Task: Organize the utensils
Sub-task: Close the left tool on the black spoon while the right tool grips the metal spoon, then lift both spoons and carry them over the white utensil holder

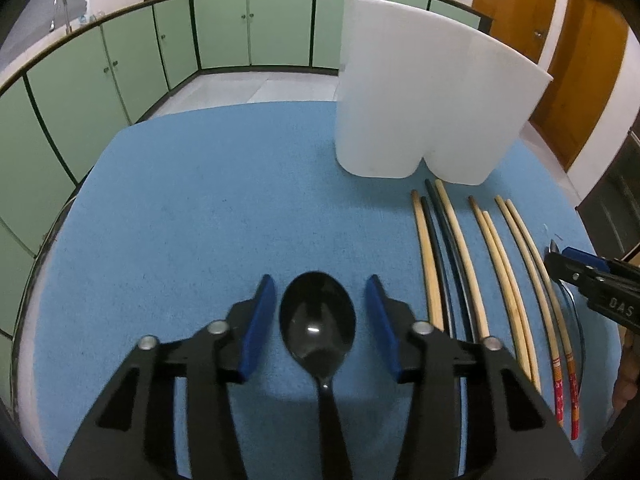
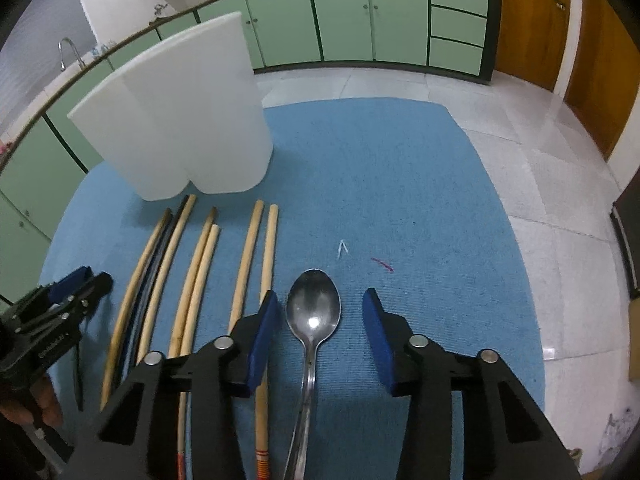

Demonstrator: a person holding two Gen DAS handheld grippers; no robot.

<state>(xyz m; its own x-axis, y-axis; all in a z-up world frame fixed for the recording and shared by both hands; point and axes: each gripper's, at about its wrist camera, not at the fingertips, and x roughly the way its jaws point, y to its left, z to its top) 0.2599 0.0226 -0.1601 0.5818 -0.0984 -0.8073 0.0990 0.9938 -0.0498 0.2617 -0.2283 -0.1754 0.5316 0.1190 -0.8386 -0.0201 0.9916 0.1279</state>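
On blue felt table mat (image 1: 192, 208), glossy black plastic spoon (image 1: 318, 320) between parted blue pads of left gripper (image 1: 321, 322), untouched; shiny steel spoon (image 2: 314, 310) likewise between parted right gripper (image 2: 320, 330); wooden and black chopsticks (image 2: 192, 280) beside, before white plastic two-lobed holder (image 1: 420, 92).

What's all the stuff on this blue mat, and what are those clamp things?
Black spoon: one, black, left side of the mat, between the left tool's fingers, untouched.
Metal spoon: one, silver, right of the chopsticks, between the right tool's fingers, untouched.
Chopsticks: about eight, mostly tan, two dark, in a row between the spoons.
Holder: one, white, upright beyond the chopsticks.
Mat: one, blue, under everything.
Left tool: black, blue pads, open.
Right tool: same, open.
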